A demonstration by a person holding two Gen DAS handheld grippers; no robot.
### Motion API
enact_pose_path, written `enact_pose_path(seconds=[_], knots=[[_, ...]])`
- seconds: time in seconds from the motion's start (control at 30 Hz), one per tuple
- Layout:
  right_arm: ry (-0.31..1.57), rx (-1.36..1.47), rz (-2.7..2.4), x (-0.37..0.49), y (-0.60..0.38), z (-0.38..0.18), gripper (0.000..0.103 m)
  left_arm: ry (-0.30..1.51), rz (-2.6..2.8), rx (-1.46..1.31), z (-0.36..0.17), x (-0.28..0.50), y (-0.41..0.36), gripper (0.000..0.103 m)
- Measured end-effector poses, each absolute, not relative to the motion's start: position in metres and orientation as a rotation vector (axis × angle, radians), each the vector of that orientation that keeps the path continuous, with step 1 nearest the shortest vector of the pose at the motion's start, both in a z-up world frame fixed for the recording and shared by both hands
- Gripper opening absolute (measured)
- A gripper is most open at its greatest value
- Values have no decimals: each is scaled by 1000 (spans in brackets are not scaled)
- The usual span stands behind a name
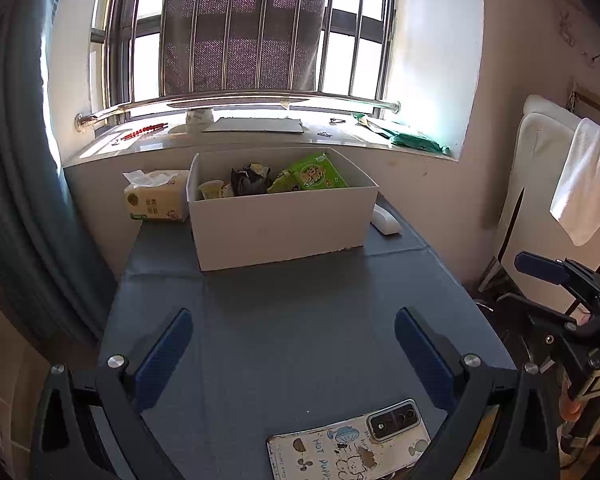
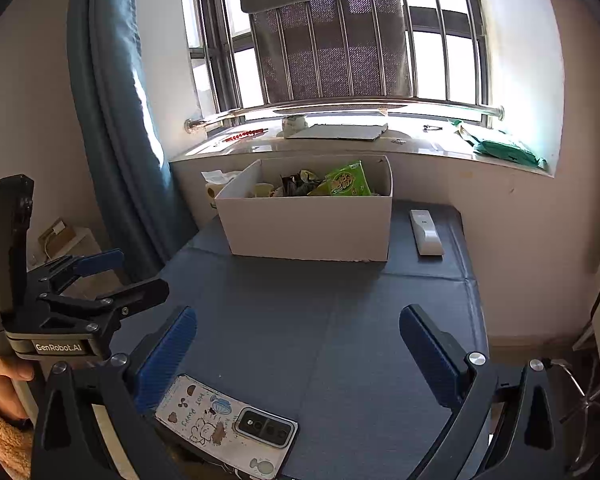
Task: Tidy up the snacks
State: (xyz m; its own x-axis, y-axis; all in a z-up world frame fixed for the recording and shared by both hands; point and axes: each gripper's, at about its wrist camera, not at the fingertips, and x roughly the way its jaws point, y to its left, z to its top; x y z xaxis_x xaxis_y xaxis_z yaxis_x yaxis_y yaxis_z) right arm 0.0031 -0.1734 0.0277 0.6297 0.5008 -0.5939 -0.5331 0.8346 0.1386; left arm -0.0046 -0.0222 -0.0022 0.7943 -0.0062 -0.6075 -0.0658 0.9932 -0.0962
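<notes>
A white open box (image 1: 280, 228) stands at the far end of the blue-grey table (image 1: 300, 320); it also shows in the right wrist view (image 2: 308, 228). Inside lie a green snack bag (image 1: 316, 174) (image 2: 346, 180), a dark crumpled wrapper (image 1: 248, 180) (image 2: 296, 182) and a small pale cup (image 1: 211, 190) (image 2: 263, 190). My left gripper (image 1: 294, 354) is open and empty, held over the near part of the table. My right gripper (image 2: 298, 354) is open and empty too, beside it. Each gripper shows at the edge of the other's view.
A phone in a cartoon case (image 1: 352, 444) (image 2: 228, 428) lies at the table's near edge. A white remote (image 1: 385, 220) (image 2: 425, 232) lies right of the box, a tissue pack (image 1: 156, 200) left of it. A window sill (image 1: 260, 140) and blue curtain (image 2: 116, 120) stand behind.
</notes>
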Motion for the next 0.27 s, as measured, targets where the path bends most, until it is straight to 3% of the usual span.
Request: enact_pose_path(seconds=[0.27], knots=[[664, -52, 594, 3, -173, 29, 103, 636, 34, -133, 0, -7, -21, 103]])
